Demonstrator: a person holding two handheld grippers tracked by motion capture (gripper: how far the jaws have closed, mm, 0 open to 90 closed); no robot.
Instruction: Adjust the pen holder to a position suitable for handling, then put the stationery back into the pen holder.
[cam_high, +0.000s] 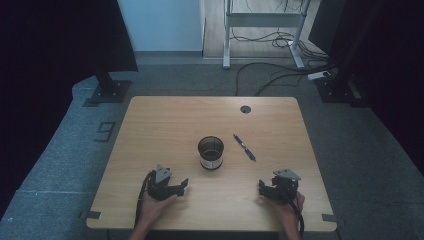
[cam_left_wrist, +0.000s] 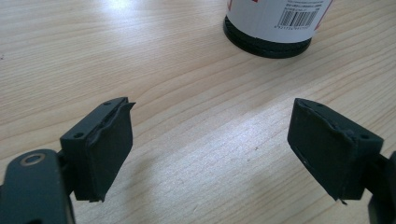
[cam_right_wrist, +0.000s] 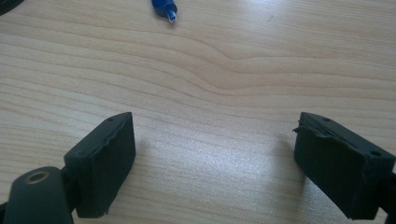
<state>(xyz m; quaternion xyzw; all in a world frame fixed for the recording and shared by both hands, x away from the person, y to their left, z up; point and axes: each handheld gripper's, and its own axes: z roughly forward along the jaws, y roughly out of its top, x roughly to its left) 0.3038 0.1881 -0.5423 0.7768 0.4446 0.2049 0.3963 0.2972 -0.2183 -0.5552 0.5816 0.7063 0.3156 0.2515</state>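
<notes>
My left tool (cam_high: 184, 186) and right tool (cam_high: 261, 187) rest at the near edge of the worktop (cam_high: 165, 125), one in each of my hands, and both stand wide with nothing but bare wood grain between the black pads. The worktop is a pale wooden board with a small round cable hole (cam_high: 245, 109) near its far edge. At its middle stands a dark cylindrical cup (cam_high: 210, 153), upright, open mouth up, with a white label around its lower wall; in the left gripper view I catch its black base and a barcode on the label, the top cut off by the frame. Just to the right of the cup, apart from it, lies a blue pen (cam_high: 244, 147), flat on the wood, its long axis running diagonally from far-left to near-right. The right gripper view shows one blue end of it at the upper edge, the rest out of frame; which end is the tip I cannot tell.
</notes>
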